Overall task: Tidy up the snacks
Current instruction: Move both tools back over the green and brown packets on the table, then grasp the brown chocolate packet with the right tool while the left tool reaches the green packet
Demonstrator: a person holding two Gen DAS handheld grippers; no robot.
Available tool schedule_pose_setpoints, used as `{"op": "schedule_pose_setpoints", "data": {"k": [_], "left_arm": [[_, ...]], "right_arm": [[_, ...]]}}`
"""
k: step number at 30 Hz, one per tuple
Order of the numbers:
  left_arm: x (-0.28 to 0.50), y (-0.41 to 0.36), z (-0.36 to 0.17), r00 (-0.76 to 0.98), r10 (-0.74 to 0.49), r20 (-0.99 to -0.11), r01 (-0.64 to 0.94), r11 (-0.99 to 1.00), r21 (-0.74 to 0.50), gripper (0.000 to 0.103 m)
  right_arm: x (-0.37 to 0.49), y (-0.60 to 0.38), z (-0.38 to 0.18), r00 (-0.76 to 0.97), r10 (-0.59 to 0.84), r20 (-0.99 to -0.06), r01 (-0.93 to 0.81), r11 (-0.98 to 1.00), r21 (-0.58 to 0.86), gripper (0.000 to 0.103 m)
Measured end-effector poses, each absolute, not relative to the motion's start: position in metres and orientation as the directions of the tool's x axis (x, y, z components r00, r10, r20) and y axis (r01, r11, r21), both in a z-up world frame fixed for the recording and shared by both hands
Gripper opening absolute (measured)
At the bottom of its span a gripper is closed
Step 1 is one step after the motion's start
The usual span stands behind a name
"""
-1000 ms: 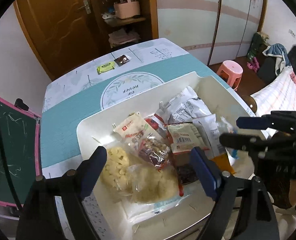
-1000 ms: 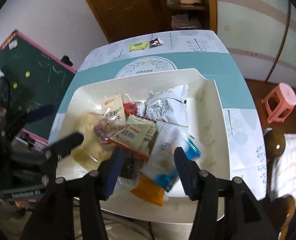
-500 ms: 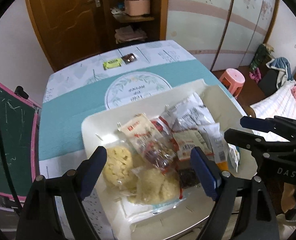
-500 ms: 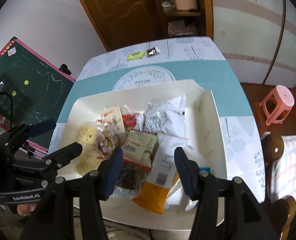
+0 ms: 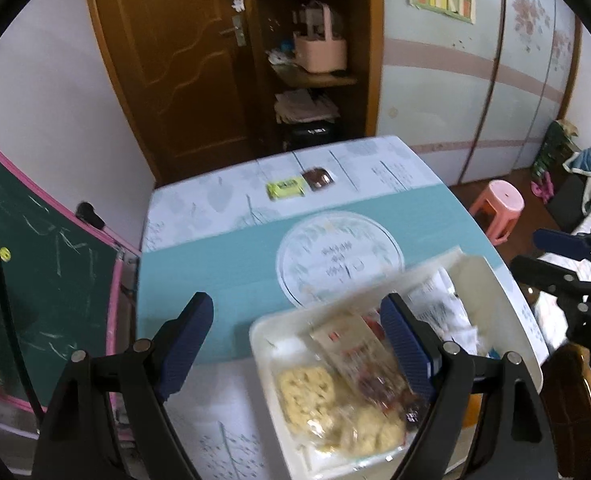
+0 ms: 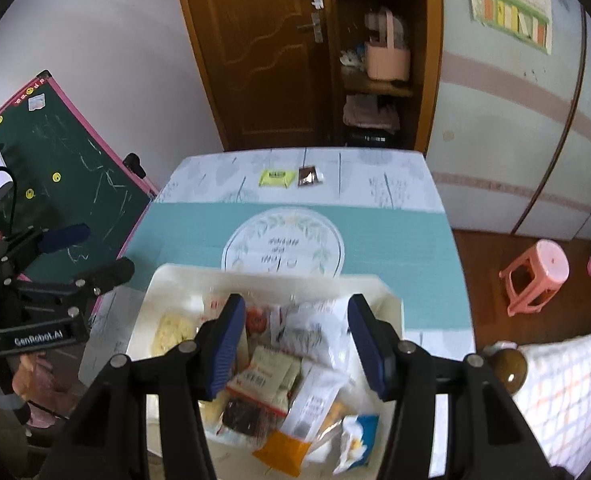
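Note:
A white tray full of snack packets sits at the near edge of the table; it also shows in the right wrist view. Inside lie yellow puffed snacks, a red-and-white packet and an orange packet. A green packet and a brown packet lie at the table's far end. My left gripper is open and empty, above the tray's left edge. My right gripper is open and empty, above the tray's middle.
The table has a teal cloth with a round white emblem. A green chalkboard leans at the left. A pink stool stands on the floor at the right. A wooden door and shelves lie beyond the table.
Both grippers have lifted and tilted up, away from the tray, so more of the table and room shows. The left view has shifted leftward. Both stay open and empty.

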State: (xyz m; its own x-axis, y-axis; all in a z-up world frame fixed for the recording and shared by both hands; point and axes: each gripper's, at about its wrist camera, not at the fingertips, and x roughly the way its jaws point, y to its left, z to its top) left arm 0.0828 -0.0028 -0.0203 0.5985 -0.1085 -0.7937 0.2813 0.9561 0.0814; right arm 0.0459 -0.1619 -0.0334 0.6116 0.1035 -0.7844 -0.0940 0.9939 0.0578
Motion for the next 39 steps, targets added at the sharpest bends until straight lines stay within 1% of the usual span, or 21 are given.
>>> {"op": "schedule_pose_setpoints", "data": {"k": [4, 9, 13, 15, 18, 23, 25, 28, 32, 35, 39], "left_arm": [[0.106, -0.001, -0.002, 0.612, -0.100, -0.785, 0.278, 0.956, 0.095, 0.085], [0.144, -0.003, 0.027, 0.635, -0.081, -0.769, 0.273, 0.954, 0.125, 0.085], [0.190, -0.004, 0.055, 0.655, -0.051, -0.754, 0.254, 0.954, 0.156, 0.085], [0.215, -0.004, 0.065, 0.650, -0.047, -0.758, 0.242, 0.959, 0.148, 0.085], [0.256, -0.003, 0.073, 0.624, -0.050, -0.780, 0.229, 0.966, 0.121, 0.085], [0.320, -0.009, 0.072, 0.638, 0.005, -0.770, 0.182, 0.971, 0.156, 0.085], [0.345, -0.009, 0.061, 0.632, 0.021, -0.775, 0.164, 0.973, 0.160, 0.085], [0.387, -0.012, 0.026, 0.587, 0.026, -0.809, 0.145, 0.980, 0.137, 0.085], [0.432, -0.025, -0.047, 0.498, 0.034, -0.867, 0.168, 0.976, 0.135, 0.085], [0.445, -0.035, -0.099, 0.450, 0.048, -0.892, 0.197, 0.969, 0.151, 0.085], [0.458, -0.047, -0.162, 0.376, 0.034, -0.926, 0.210, 0.970, 0.121, 0.085]], "right_arm": [[0.070, -0.165, -0.011, 0.633, 0.079, -0.770, -0.097, 0.995, 0.022, 0.054], [0.107, -0.174, 0.015, 0.638, 0.070, -0.767, -0.090, 0.996, 0.016, 0.054], [0.143, -0.180, 0.039, 0.646, 0.041, -0.762, -0.079, 0.997, -0.013, 0.054], [0.165, -0.184, 0.052, 0.646, 0.027, -0.762, -0.065, 0.998, -0.020, 0.054], [0.201, -0.188, 0.065, 0.641, 0.017, -0.768, -0.056, 0.998, -0.025, 0.054], [0.270, -0.193, 0.064, 0.603, -0.013, -0.798, -0.038, 0.998, -0.045, 0.054], [0.296, -0.194, 0.057, 0.595, -0.027, -0.803, -0.026, 0.998, -0.053, 0.054], [0.342, -0.198, 0.031, 0.556, -0.031, -0.830, -0.002, 0.999, -0.038, 0.054], [0.392, -0.199, -0.034, 0.467, -0.008, -0.884, 0.013, 1.000, -0.002, 0.054], [0.415, -0.194, -0.087, 0.392, 0.001, -0.920, 0.009, 1.000, 0.005, 0.054], [0.430, -0.186, -0.145, 0.309, 0.031, -0.950, 0.009, 0.999, 0.035, 0.054]]}}
